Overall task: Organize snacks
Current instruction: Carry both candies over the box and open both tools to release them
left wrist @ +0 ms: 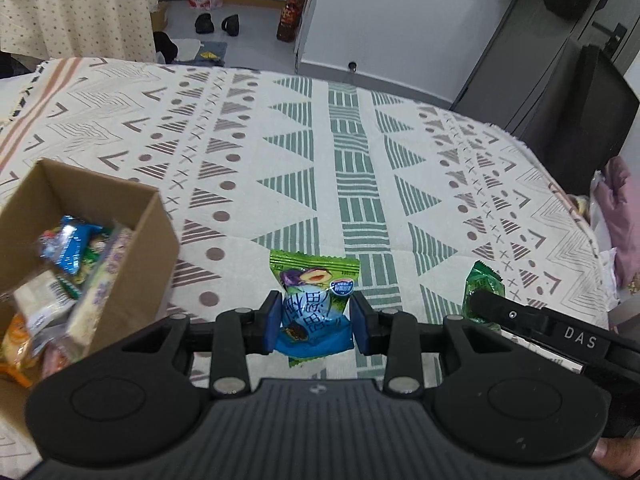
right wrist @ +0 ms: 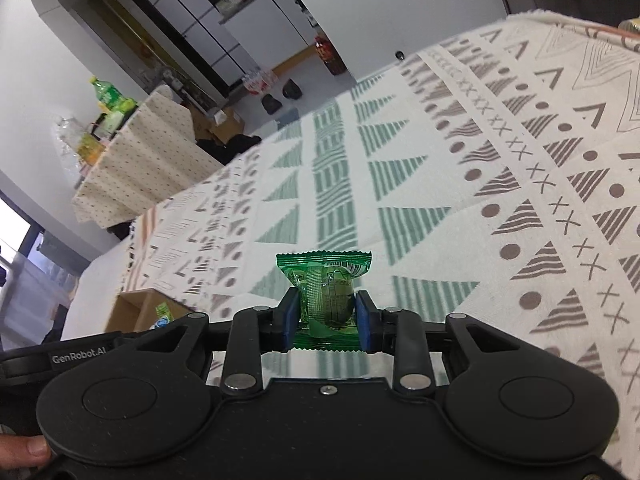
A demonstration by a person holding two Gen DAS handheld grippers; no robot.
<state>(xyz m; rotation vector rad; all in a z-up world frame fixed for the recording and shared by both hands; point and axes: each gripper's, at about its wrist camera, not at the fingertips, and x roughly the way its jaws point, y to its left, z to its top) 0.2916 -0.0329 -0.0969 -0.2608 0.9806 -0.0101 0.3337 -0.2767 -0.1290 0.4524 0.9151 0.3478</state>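
Green-and-blue plum candy packet (left wrist: 314,312) clamped in left gripper (left wrist: 316,320), just right of cardboard box (left wrist: 154,232) already holding snacks. Right gripper (right wrist: 327,318) clamped on clear green packet (right wrist: 326,292). Step: carrying both. Next: move over box, release. Packets crinkly, sealed, serrated ends.

**Even daylight, soft edges, strong fisheye bend**

Both feeds look bright and flat to me, with cool indoor light and only faint shadows on the patterned tablecloth (left wrist: 360,168). On the right wrist view a window (right wrist: 16,236) at the far left blows out to white. Fisheye curvature bends the walls and the cloth's stripes towards the borders. The cardboard box (left wrist: 156,240) contents smear with blur on the left wrist view; the right view's cloth pattern looks slightly soft, too.
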